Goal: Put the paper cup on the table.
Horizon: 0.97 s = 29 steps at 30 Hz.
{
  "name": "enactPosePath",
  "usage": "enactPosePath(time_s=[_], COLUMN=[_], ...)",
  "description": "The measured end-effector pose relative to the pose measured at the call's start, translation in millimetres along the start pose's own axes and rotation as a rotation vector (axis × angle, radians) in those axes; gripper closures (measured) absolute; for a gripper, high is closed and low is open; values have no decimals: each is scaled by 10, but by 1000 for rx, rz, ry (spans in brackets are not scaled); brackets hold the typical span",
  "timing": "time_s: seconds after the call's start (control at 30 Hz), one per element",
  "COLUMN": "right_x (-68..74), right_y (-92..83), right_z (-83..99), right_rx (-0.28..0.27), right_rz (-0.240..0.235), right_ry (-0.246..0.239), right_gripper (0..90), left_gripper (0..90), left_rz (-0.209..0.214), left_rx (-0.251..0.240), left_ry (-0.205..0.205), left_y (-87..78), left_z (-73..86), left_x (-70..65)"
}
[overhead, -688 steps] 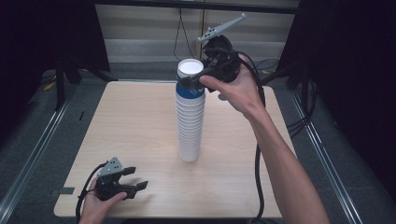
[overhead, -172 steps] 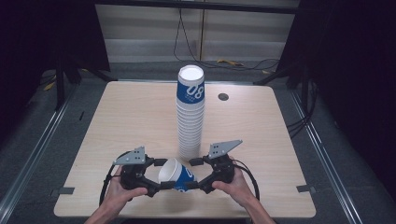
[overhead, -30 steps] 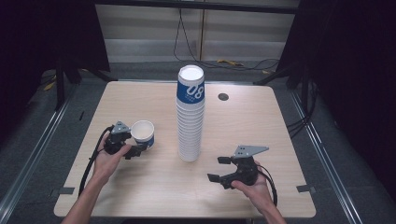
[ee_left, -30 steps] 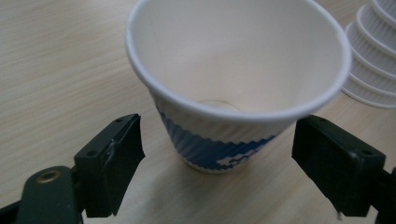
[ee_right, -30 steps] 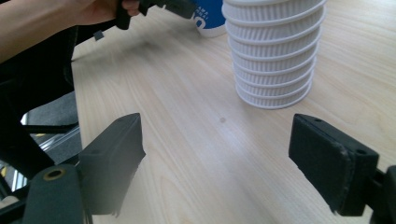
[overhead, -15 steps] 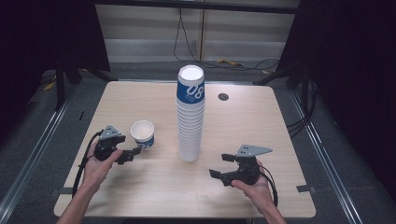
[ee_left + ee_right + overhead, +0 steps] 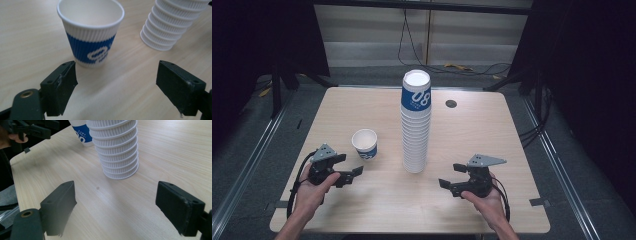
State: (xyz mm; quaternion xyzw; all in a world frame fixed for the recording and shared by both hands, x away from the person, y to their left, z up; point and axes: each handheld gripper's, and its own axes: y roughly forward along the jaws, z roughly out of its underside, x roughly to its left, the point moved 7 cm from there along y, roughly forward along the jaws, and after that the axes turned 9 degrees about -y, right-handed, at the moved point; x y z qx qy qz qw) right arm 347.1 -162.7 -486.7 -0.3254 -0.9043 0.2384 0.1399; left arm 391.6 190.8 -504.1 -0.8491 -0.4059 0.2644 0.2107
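A tall stack of white ribbed paper cups [image 7: 416, 125], topped by a blue-banded one, stands mid-table. One blue-and-white cup [image 7: 365, 144] stands upright to its left, empty. My left gripper [image 7: 349, 165] rests near the front left, open, a little short of that cup [image 7: 91, 32], with nothing between its jaws. My right gripper [image 7: 450, 176] lies at the front right, pointing at the base of the stack [image 7: 117, 147]. Its jaws have just been opening and hold nothing. In the right gripper view the single cup [image 7: 81, 132] peeks out behind the stack, with the left gripper [image 7: 32, 130] far off.
The wooden table [image 7: 512, 130] has a round cable hole [image 7: 451, 103] behind the stack. Cables trail from both grippers over the front edge. Metal rails run along the floor on both sides, with dark curtains around.
The left gripper has drawn back from the single cup toward the table's front, leaving the cup standing alone. The right hand has stayed put.
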Motion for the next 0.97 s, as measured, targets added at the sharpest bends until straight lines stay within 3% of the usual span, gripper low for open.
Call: enactPosePath(time_s=[0.23, 0.3, 0.4, 0.47, 0.63, 0.73, 0.83, 0.97], right_x=[6, 8, 13, 18, 24, 20, 44, 42], right_y=[-38, -52, -60, -73, -99, -91, -67, -35], right_z=[29, 33, 32, 32, 64, 95, 135, 181], right_rx=[14, 11, 8, 1, -5, -9, 4, 29], right_rz=[9, 10, 10, 13, 8, 13, 13, 34], right_ry=[7, 11, 6, 11, 15, 23, 30, 28], right_gripper=[164, 164, 164, 165, 161, 159, 157, 157], left_gripper=[167, 167, 166, 167, 165, 160, 160, 162], left_rz=[14, 22, 10, 18, 52, 82, 44, 63], left_rx=[-12, 17, -15, -1, 46, 52, 27, 52], left_ry=[16, 29, 2, 16, 4, 50, 72, 94], left_y=[-111, -152, -218, -215, -202, -142, -62, 10], left_z=[98, 127, 121, 179, 364, 434, 494, 557], left_x=[-153, -214, -262, -309, -456, -514, -505, -473])
